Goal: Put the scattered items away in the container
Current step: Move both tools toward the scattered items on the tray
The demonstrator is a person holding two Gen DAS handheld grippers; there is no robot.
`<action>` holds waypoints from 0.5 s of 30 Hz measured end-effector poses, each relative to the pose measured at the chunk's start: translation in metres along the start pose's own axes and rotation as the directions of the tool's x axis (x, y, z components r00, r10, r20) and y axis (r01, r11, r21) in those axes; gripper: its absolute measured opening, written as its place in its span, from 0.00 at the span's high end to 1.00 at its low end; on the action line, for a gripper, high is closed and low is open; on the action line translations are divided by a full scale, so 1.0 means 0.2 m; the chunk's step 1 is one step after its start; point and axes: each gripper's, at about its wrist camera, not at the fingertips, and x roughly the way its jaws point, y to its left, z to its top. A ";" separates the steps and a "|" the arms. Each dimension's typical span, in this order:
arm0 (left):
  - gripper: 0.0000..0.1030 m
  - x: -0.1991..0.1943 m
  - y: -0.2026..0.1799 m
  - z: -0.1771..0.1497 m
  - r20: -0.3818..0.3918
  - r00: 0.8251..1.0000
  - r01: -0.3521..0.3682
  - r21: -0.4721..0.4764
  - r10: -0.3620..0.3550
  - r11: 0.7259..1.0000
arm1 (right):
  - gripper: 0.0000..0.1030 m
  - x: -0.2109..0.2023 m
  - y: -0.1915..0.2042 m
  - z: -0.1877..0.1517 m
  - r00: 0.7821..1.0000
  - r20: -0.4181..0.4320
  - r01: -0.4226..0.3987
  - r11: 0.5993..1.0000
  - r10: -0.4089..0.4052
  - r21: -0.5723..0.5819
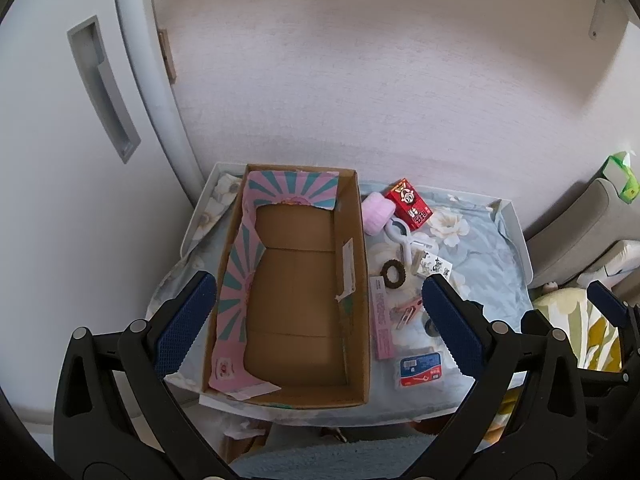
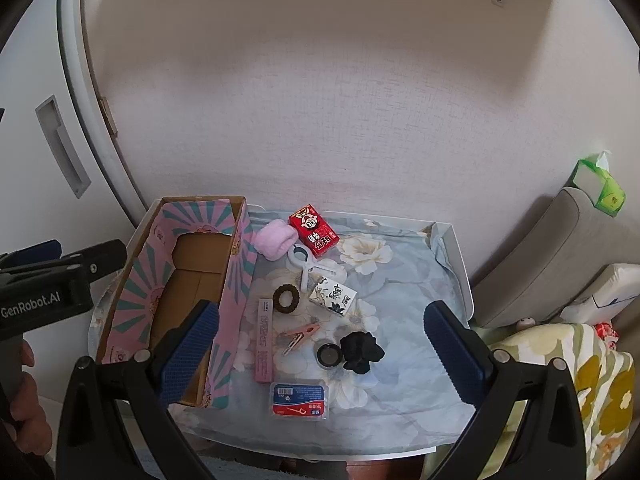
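Observation:
An empty cardboard box (image 1: 356,280) with pink and teal lining stands on the left of the table; it also shows in the right wrist view (image 2: 238,264). Scattered to its right lie a red box (image 2: 314,231), a pink fluffy item (image 2: 276,243), a white clip (image 2: 306,262), a brown ring (image 2: 285,298), a patterned small box (image 2: 333,295), a pink tube (image 2: 265,340), a pink clothespin (image 2: 300,334), a round dark tin (image 2: 328,355), a black scrunchie (image 2: 360,351) and a floss-pick case (image 2: 298,398). My left gripper (image 1: 316,324) is open above the box. My right gripper (image 2: 320,354) is open above the items.
The table (image 2: 460,264) has a floral blue cloth and a white raised rim. A white door (image 1: 80,160) is on the left, a wall behind. A grey cushion (image 2: 560,248), a green tissue pack (image 2: 600,184) and a flowered blanket (image 2: 580,380) lie to the right.

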 end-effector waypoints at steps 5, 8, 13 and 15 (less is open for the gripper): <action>0.01 -0.01 -0.02 0.01 0.008 1.000 0.005 0.007 -0.005 1.000 | 0.01 -0.03 0.00 -0.01 0.998 0.020 -0.052 0.999 0.052 0.010; 0.01 -0.02 -0.03 0.01 0.014 1.000 0.002 0.015 -0.002 1.000 | 0.01 -0.03 -0.02 -0.02 0.997 0.032 -0.065 0.998 0.065 0.008; 0.01 -0.03 -0.03 0.02 0.030 1.000 -0.011 0.022 0.011 1.000 | 0.01 -0.04 -0.15 -0.05 0.997 0.049 -0.059 0.997 0.057 0.049; 0.01 -0.02 -0.04 0.02 0.030 1.000 -0.007 0.025 0.007 1.000 | 0.01 -0.03 -0.20 -0.06 0.997 0.051 -0.055 0.997 0.052 0.060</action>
